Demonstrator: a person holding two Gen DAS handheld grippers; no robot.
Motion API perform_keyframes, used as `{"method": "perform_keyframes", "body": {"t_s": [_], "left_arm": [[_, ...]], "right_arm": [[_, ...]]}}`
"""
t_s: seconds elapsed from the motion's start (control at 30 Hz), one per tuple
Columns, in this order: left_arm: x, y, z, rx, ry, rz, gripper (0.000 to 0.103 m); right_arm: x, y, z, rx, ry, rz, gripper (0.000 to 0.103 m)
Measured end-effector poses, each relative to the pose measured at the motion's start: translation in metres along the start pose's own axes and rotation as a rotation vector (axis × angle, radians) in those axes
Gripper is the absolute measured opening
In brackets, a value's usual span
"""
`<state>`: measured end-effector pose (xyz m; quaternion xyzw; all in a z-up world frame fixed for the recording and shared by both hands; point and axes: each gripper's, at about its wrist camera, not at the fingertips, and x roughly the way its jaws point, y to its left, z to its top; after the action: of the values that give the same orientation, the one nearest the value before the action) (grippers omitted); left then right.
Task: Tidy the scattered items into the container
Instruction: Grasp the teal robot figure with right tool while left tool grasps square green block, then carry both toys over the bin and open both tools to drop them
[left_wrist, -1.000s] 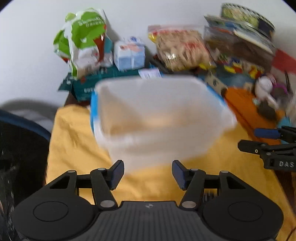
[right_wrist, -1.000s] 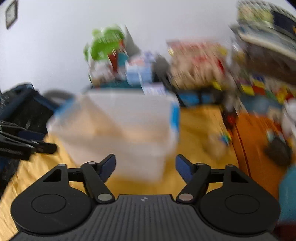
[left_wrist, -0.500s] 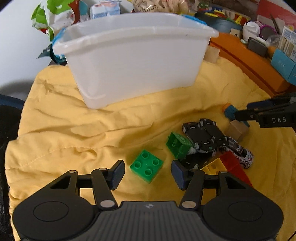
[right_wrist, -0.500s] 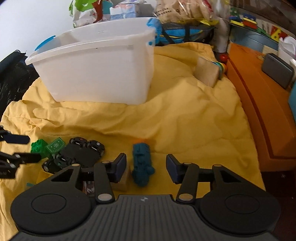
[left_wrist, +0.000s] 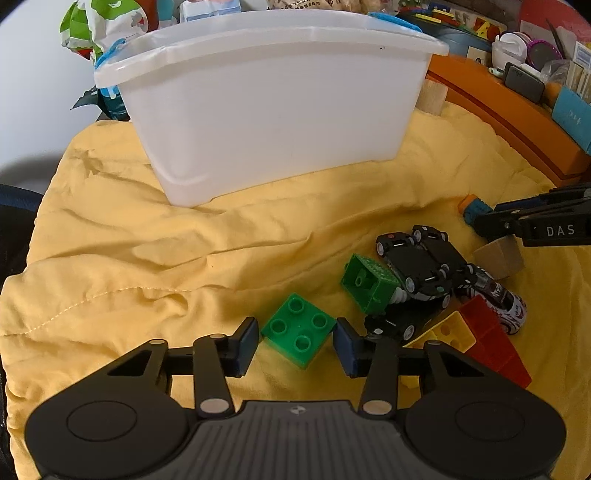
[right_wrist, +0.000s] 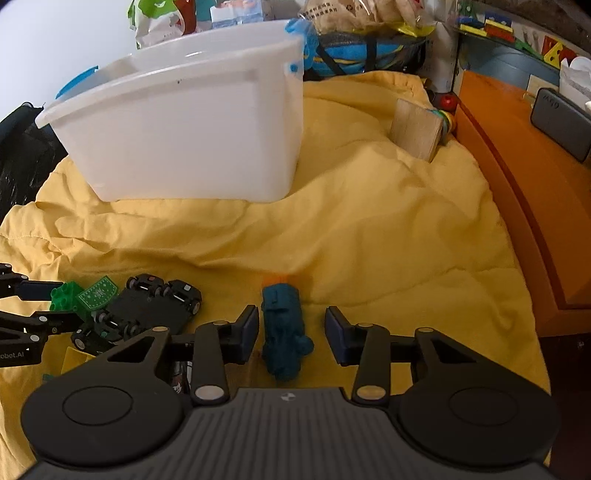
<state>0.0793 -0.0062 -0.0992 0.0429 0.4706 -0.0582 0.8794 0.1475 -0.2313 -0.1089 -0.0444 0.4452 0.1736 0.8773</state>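
A white plastic bin (left_wrist: 273, 107) stands on the yellow blanket (left_wrist: 147, 251); it also shows in the right wrist view (right_wrist: 184, 140). My left gripper (left_wrist: 295, 345) is open with a green four-stud brick (left_wrist: 298, 330) lying between its fingers. Beside it lie a second green brick (left_wrist: 369, 282), black toy cars (left_wrist: 417, 266), a red brick (left_wrist: 491, 336) and a yellow brick (left_wrist: 443, 332). My right gripper (right_wrist: 291, 338) is open around a teal toy with an orange tip (right_wrist: 284, 328). The fingers do not visibly press either item.
A wooden block (right_wrist: 417, 129) lies at the blanket's far right. An orange shelf (right_wrist: 535, 192) borders the right side. Snack bags (left_wrist: 107, 22) and boxes stand behind the bin. A white toy car (left_wrist: 506, 302) and a small wooden block (left_wrist: 498, 258) lie near the cars.
Both grippers dropped from bin height down to the blanket, then crept forward. The green brick now sits between the left fingers, the teal toy between the right fingers.
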Motion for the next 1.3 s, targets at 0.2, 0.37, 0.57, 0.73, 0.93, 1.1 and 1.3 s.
{"method": "perform_keyframes", "body": {"t_s": [0.2, 0.37, 0.57, 0.73, 0.93, 1.1, 1.3], "left_arm": [[0.002, -0.002, 0.001, 0.001, -0.018, -0.005, 0.046], [0.001, -0.001, -0.001, -0.003, -0.03, -0.009, 0.045], [-0.011, 0.001, 0.002, -0.014, -0.058, -0.004, 0.045], [-0.038, 0.011, 0.014, -0.052, -0.11, -0.008, 0.045], [-0.075, 0.024, 0.044, -0.086, -0.161, -0.002, 0.045], [-0.098, 0.038, 0.079, -0.089, -0.175, 0.016, 0.045], [-0.116, 0.064, 0.134, -0.124, -0.218, 0.036, 0.045]], "right_arm": [[0.005, 0.002, 0.0, -0.012, 0.003, -0.011, 0.03], [0.002, -0.001, -0.002, -0.001, -0.005, -0.004, 0.027], [-0.01, 0.001, 0.001, -0.002, -0.056, -0.004, 0.027], [-0.035, 0.005, 0.012, -0.015, -0.128, 0.015, 0.027], [-0.07, 0.015, 0.039, -0.023, -0.224, 0.047, 0.027], [-0.092, 0.026, 0.07, -0.038, -0.285, 0.078, 0.027], [-0.102, 0.04, 0.121, -0.04, -0.32, 0.108, 0.027]]}}
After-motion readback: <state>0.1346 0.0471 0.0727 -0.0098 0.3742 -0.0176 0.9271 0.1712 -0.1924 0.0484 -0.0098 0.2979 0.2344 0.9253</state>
